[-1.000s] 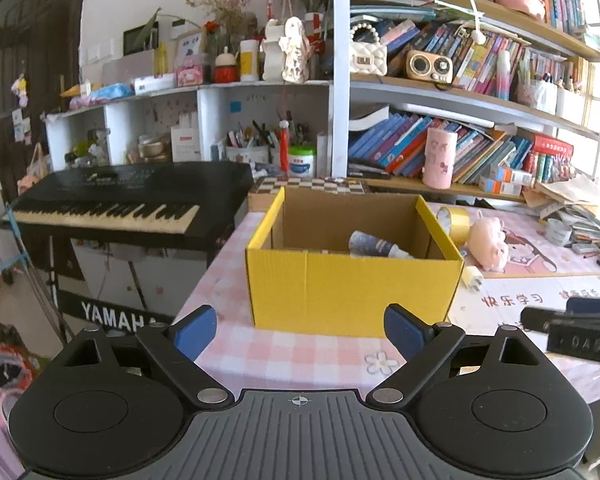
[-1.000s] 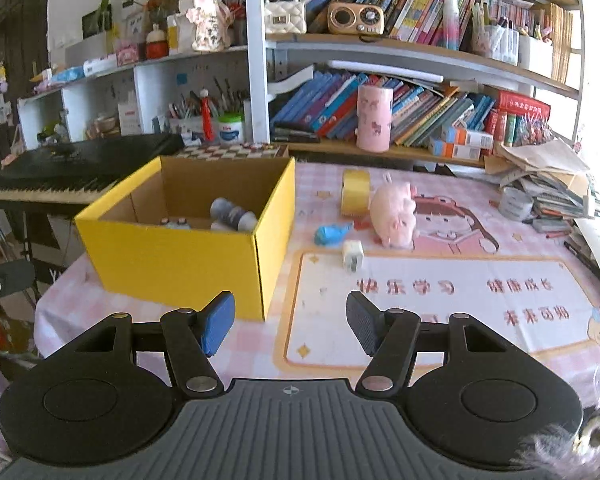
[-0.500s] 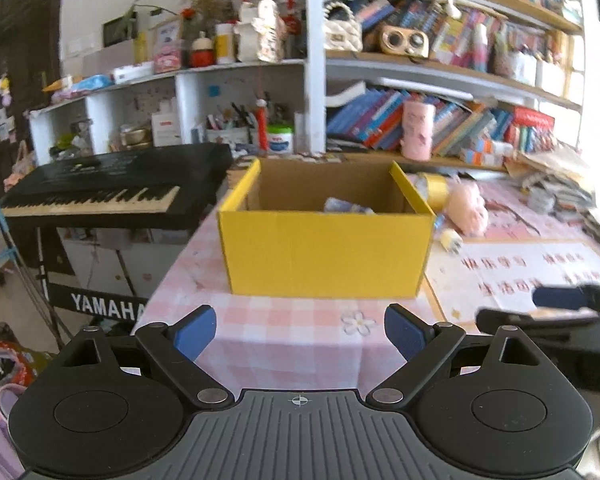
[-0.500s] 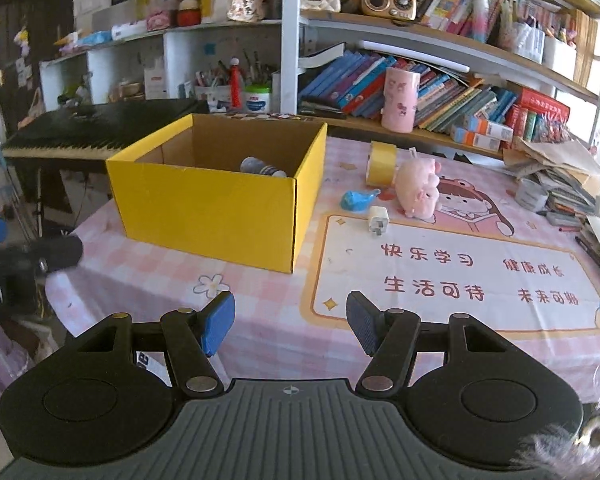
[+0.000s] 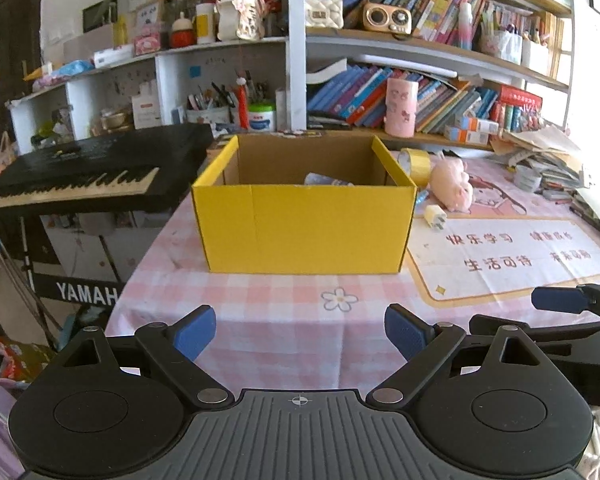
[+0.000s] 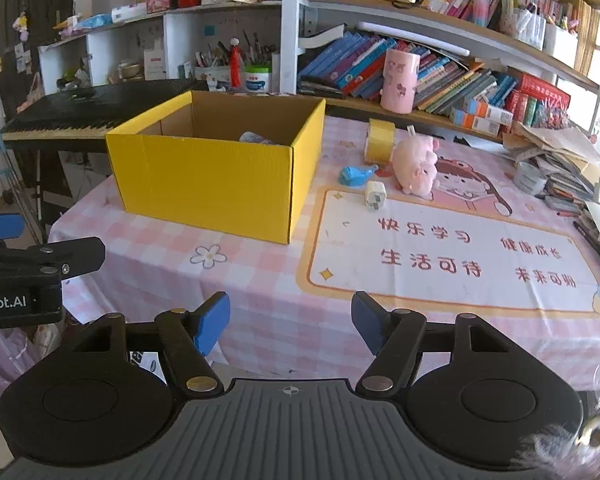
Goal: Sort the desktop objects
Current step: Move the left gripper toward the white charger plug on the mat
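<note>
Both grippers empty, ready to pick the next thing

The right gripper (image 6: 290, 322) is opening with nothing in it; the left gripper (image 5: 299, 332) is spread wide and empty. Best reach past the yellow box (image 6: 220, 178) to the small white plug (image 6: 375, 197) near the pink pig (image 6: 414, 164) on the desk (image 6: 260, 280), and go slow.

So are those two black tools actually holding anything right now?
No. The left tool is open and empty; the right tool is opening, nothing between its fingers.

The left tongs (image 5: 299, 332) gape wide and empty while the right tongs (image 6: 291, 322), also empty, are opening.
</note>
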{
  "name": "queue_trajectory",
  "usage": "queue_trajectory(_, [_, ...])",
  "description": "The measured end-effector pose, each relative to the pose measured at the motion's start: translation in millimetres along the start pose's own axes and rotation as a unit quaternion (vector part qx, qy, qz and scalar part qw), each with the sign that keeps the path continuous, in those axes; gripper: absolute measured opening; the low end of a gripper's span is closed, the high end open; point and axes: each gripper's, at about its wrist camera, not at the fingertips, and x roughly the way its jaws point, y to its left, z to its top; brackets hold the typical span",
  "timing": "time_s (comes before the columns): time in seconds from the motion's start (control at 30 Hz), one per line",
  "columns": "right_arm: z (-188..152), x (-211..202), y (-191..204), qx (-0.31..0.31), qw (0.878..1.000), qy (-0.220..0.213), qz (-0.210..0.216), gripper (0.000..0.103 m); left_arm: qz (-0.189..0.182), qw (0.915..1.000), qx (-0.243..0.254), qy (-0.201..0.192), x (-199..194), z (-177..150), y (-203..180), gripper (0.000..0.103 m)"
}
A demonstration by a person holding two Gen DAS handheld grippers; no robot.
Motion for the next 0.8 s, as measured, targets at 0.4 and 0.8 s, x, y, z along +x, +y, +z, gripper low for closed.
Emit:
queue_trajectory(0.4, [-4.5, 8.0, -3.6, 0.008, 1.000, 0.026, -0.008, 0.069, -0.007, 0.9997, 0.010, 0.021, 10.5, -0.1, -6.3, 0.094])
queue_trajectory(0.8, [-7.5, 4.1, -31.4, 0.036, 0.998, 0.031, -0.046, 0.070, -0.049, 0.9978, 0.038, 0.022, 24.6, 9.2, -33.2, 0.094])
